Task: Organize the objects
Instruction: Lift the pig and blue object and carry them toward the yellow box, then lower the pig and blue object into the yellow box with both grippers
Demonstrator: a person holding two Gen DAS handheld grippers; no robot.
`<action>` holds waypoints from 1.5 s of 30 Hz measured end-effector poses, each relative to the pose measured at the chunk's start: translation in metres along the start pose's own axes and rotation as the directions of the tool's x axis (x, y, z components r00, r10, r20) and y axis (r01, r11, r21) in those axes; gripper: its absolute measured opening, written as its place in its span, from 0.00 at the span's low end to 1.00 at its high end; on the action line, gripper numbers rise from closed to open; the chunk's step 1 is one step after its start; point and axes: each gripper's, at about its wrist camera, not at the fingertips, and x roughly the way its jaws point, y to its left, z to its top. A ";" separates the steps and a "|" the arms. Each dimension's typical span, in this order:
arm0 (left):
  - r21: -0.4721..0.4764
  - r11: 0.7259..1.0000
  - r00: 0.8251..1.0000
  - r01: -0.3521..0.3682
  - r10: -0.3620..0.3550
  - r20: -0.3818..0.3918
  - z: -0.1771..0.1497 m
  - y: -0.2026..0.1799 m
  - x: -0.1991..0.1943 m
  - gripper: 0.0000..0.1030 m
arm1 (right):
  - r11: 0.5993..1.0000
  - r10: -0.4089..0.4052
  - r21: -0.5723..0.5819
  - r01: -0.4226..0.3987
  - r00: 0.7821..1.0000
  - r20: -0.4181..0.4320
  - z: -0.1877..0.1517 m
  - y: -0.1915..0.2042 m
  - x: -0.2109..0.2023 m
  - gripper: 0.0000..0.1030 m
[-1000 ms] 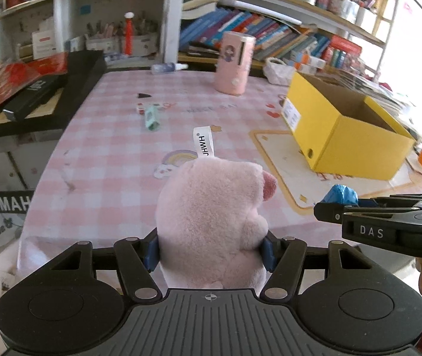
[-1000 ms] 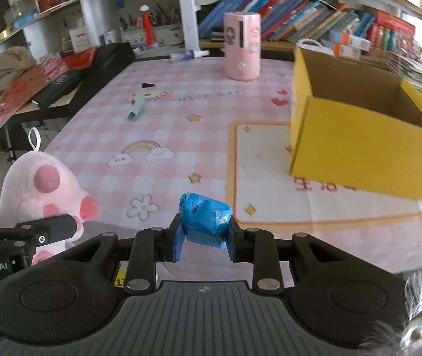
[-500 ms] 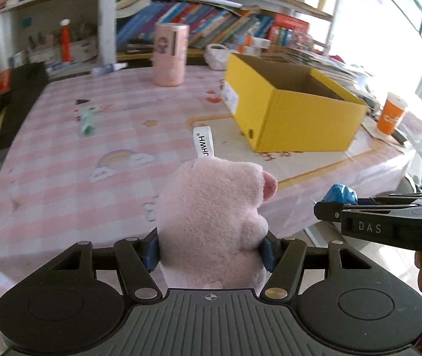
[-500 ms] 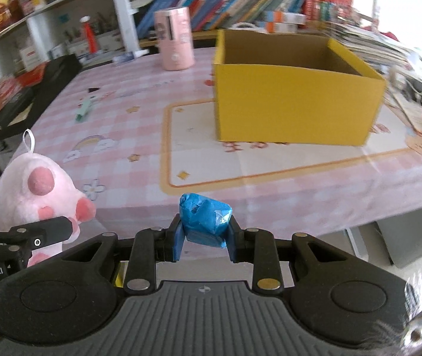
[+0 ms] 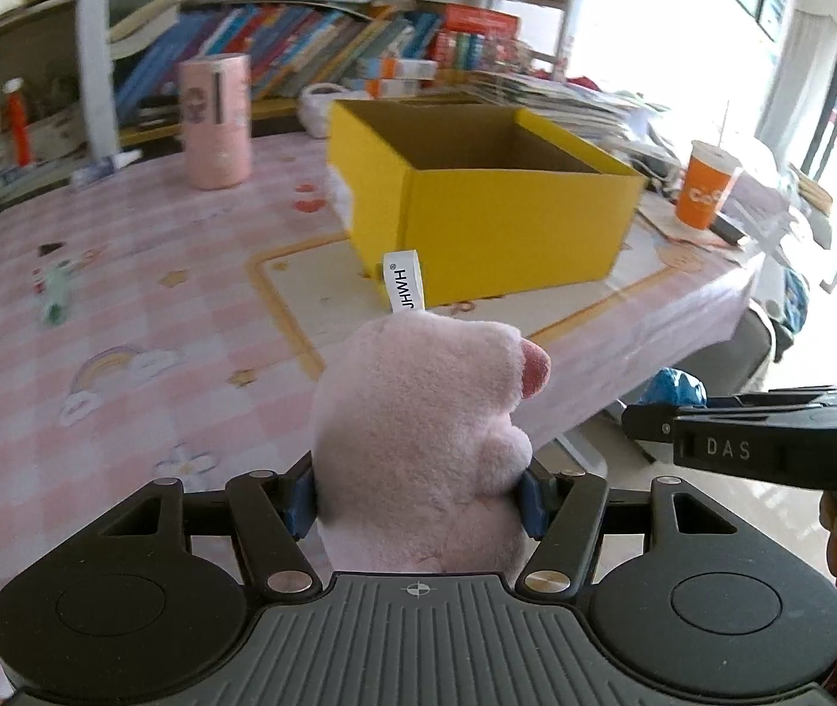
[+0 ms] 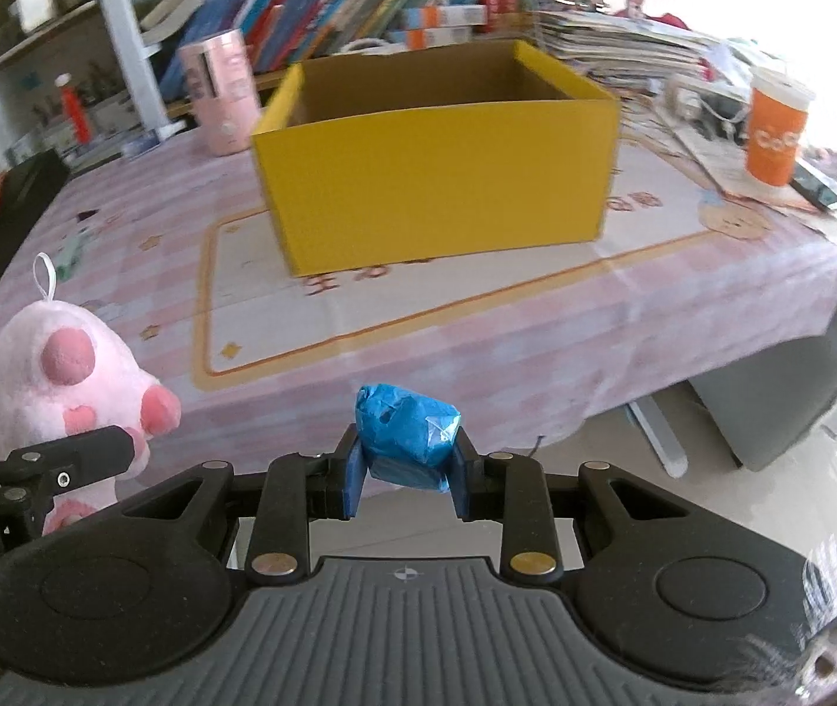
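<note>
- The left gripper (image 5: 418, 497) is clamped on a pink plush toy (image 5: 424, 441), its blue pads pressing both flanks of the soft body. A white label loop sticks up from the toy's top at 12 o'clock.
- In the right wrist view the same toy sits at 9 o'clock — pink paw pads facing the camera, held off the table's near edge.
- The right gripper (image 6: 407, 473) is closed on a crumpled blue wrapped object (image 6: 408, 432), pinched between its two blue pads.
- From the left wrist view, the right gripper shows at 3 o'clock as a black arm marked "DAS", with the blue object just visible at its tip.
- An open yellow cardboard box (image 6: 436, 188) stands on the pink checked tablecloth (image 6: 536, 329) at 12 o'clock — well beyond both grippers; its inside looks brown, its floor hidden.
- A pink cylindrical container (image 5: 215, 120) stands at 11 o'clock, left of the box.
- An orange paper cup (image 6: 776, 129) stands at 2 o'clock, near the table's right edge.
- Bookshelves (image 5: 324, 53) fill the background behind the table.
</note>
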 end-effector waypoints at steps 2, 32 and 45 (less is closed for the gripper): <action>0.019 1.000 1.000 0.013 -0.012 -0.004 0.003 -0.007 0.005 0.60 | 1.000 -0.014 0.024 0.014 1.000 -0.003 0.001 -0.010 0.001 0.26; 0.000 1.000 0.963 0.023 -0.022 0.269 0.122 -0.035 0.040 0.60 | 0.997 0.035 -0.080 -0.016 0.969 0.246 0.127 -0.052 0.015 0.26; -0.055 0.995 0.970 -0.088 0.098 0.224 0.165 -0.045 0.117 0.61 | 0.977 0.096 -0.208 -0.046 0.966 0.239 0.199 -0.071 0.077 0.26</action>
